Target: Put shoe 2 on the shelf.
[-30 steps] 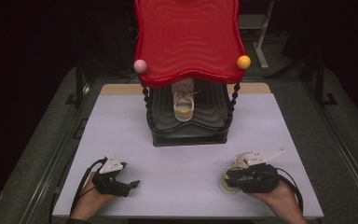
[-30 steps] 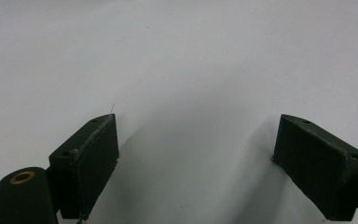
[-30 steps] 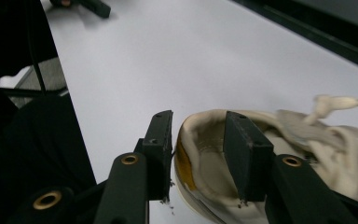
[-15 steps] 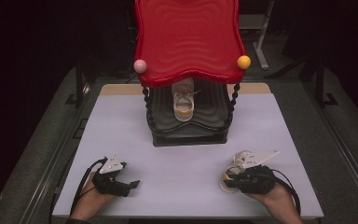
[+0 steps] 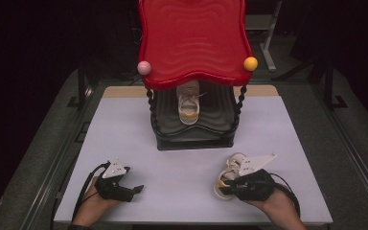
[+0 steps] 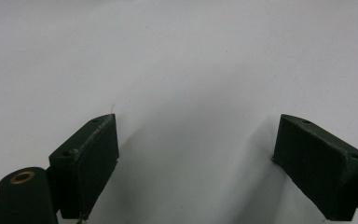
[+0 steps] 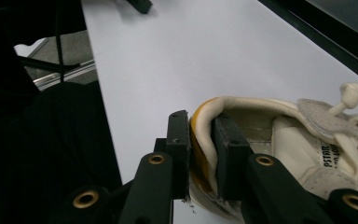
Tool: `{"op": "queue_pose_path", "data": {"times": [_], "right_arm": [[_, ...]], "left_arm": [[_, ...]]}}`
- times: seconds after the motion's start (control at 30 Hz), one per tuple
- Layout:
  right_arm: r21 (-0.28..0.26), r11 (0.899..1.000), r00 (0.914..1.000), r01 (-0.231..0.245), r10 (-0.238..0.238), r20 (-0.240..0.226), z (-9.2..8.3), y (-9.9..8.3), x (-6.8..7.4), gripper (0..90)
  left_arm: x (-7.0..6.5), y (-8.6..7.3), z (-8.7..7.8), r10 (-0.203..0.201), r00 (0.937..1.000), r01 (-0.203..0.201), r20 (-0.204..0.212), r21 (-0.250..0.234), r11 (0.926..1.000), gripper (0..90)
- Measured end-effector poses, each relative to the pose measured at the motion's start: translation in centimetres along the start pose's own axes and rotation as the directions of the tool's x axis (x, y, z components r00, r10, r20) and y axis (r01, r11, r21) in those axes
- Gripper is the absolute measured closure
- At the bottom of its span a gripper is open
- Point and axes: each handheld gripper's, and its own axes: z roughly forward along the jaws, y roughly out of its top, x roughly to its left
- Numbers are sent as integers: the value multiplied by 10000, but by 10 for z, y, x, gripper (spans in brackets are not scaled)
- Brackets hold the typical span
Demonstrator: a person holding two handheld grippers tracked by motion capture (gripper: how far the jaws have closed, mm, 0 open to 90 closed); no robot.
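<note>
Printed on the tongue of the white sneaker (image 7: 279, 154) in the right gripper view are the letters "PSTAR", with the start of the word cut off by the fold; a second line below is too small to read.

The right gripper (image 7: 200, 154) has just been closing its jaws, and they now pinch the sneaker's heel: one pad sits inside the heel collar, the other outside against the yellow heel patch. In the high view this gripper (image 5: 231, 184) holds the shoe (image 5: 230, 170) near the front edge of the table (image 5: 124, 143), towards its right corner, the toe pointing away from the person; whether the sole still rests on the surface is hard to judge.

The left gripper (image 5: 132, 189) lies near the front left corner. Its jaws stand wide apart with nothing between them, over bare white tabletop in the left gripper view.

Farther back, at the middle of the table, stands a black rack (image 5: 194, 136) with a red wavy top (image 5: 194, 38). A second sneaker (image 5: 188, 103) sits on its lower shelf, so there are two shoes. Two balls are on the top's front corners, one pink (image 5: 144, 67), one yellow (image 5: 250, 63).
</note>
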Motion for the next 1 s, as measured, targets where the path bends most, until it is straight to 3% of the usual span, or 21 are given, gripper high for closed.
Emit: {"op": "queue_pose_path", "data": {"times": [0.37, 0.7, 1.0], "right_arm": [[-37, 9965, 9952, 831, -832, -508, 12, 31, 16, 776], [-4, 9857, 9822, 1685, -1679, -842, 16, 61, 27, 776], [-126, 9748, 9720, 2229, -2233, -739, 4, 87, 22, 776]], "left_arm": [[0, 0, 0, 13, 10000, -13, 3, 11, 10000, 133], [0, 0, 0, 18, 10000, -18, 5, 30, 10000, 133], [0, 0, 0, 17, 10000, -17, 6, 31, 10000, 133]]}}
